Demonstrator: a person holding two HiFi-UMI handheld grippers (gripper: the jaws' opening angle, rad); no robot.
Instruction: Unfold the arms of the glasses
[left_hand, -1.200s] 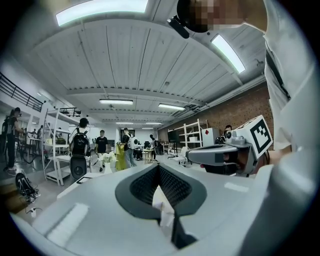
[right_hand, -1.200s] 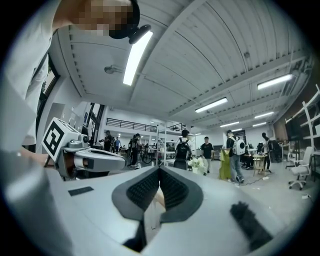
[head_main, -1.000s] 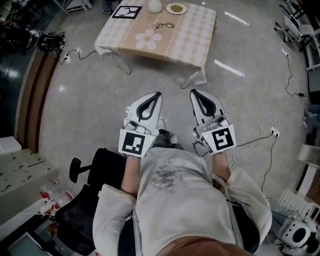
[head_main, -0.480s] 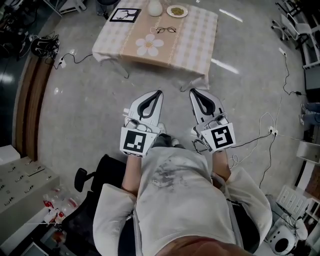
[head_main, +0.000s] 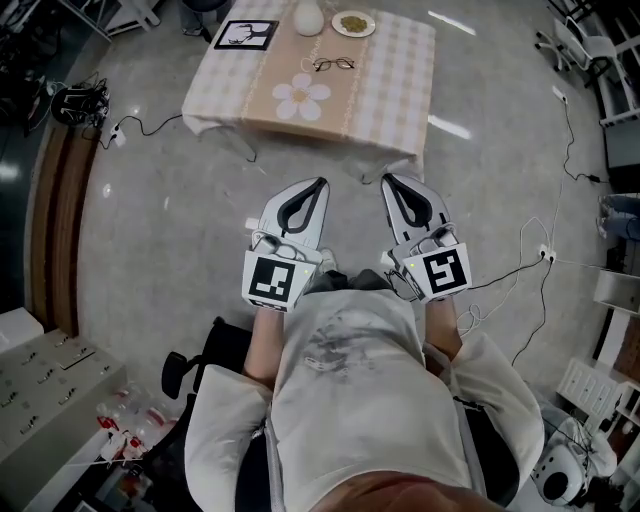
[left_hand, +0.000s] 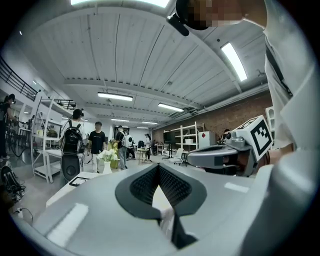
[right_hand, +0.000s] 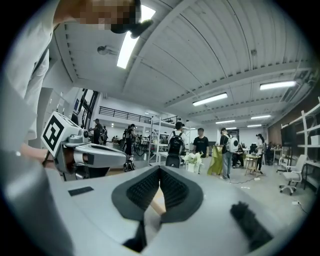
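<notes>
A pair of thin dark-framed glasses (head_main: 333, 64) lies on a low table (head_main: 380, 90) with a checked cloth and a daisy print, at the top of the head view. My left gripper (head_main: 320, 183) and right gripper (head_main: 385, 180) are held side by side over bare floor, well short of the table's near edge. Both are shut with nothing between the jaws. In the left gripper view the left gripper (left_hand: 158, 166) points level with its tips together; in the right gripper view the right gripper (right_hand: 159, 169) does the same. The glasses are hidden behind the jaws in both gripper views.
On the table stand a white vase (head_main: 308, 16), a plate of food (head_main: 353, 22) and a black-and-white card (head_main: 246, 34). Cables (head_main: 545, 260) trail over the floor at right and left. A black office chair (head_main: 195, 370) is behind me. Several people (right_hand: 201, 145) stand beyond the table.
The table and glasses have slid lower in the head view, so I have come closer to them. Both grippers stay shut and side by side.
</notes>
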